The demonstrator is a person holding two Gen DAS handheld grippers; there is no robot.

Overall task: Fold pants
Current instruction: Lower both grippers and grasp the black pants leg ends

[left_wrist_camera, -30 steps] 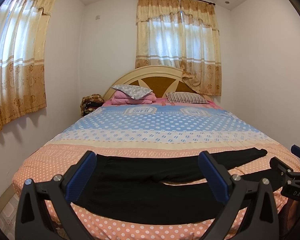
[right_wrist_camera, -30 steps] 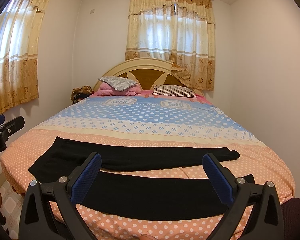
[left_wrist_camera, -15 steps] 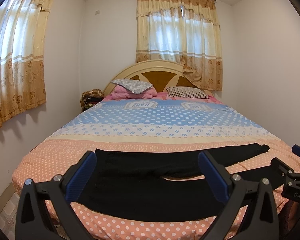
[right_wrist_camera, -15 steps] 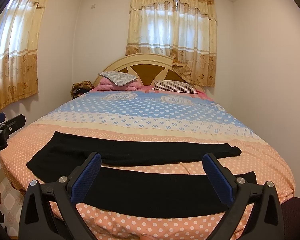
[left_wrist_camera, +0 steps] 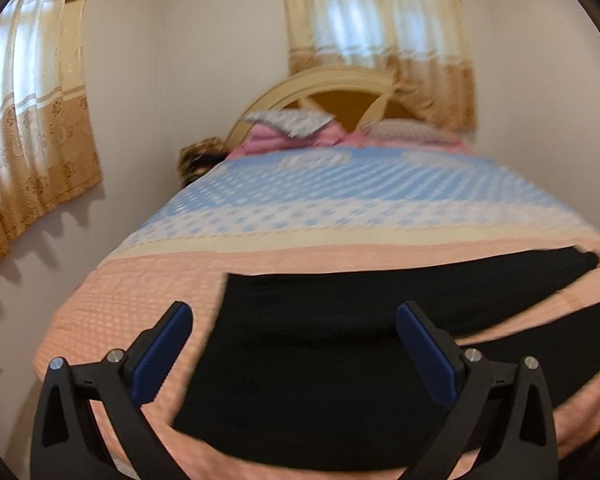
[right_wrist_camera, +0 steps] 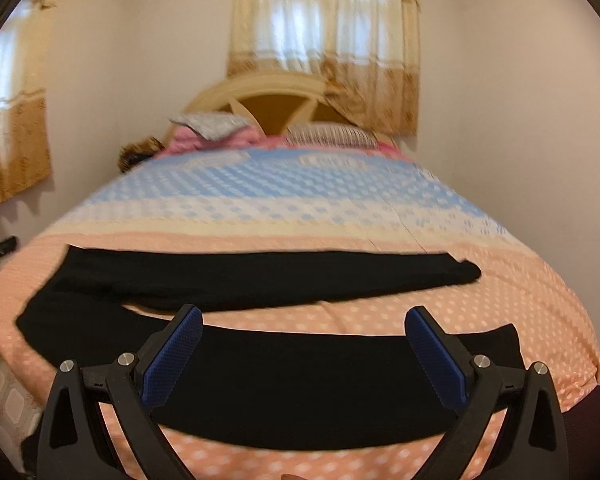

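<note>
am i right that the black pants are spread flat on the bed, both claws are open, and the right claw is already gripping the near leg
Not quite. The right claw grips nothing: in the right wrist view its jaws stand wide apart above the near leg of the black pants. The pants do lie flat on the bed, and the left claw is open too.

pants (right_wrist_camera: 260,280) across bed (right_wrist_camera: 500,300) foot, pillows (right_wrist_camera: 328,136) behind

One pants (right_wrist_camera: 260,280), one bed (right_wrist_camera: 300,200), two curtains (right_wrist_camera: 324,40).

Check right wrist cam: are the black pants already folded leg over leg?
No. The black fabric pants lie spread on the peach polka-dot bedspread, both legs apart with bedspread showing between them.
</note>
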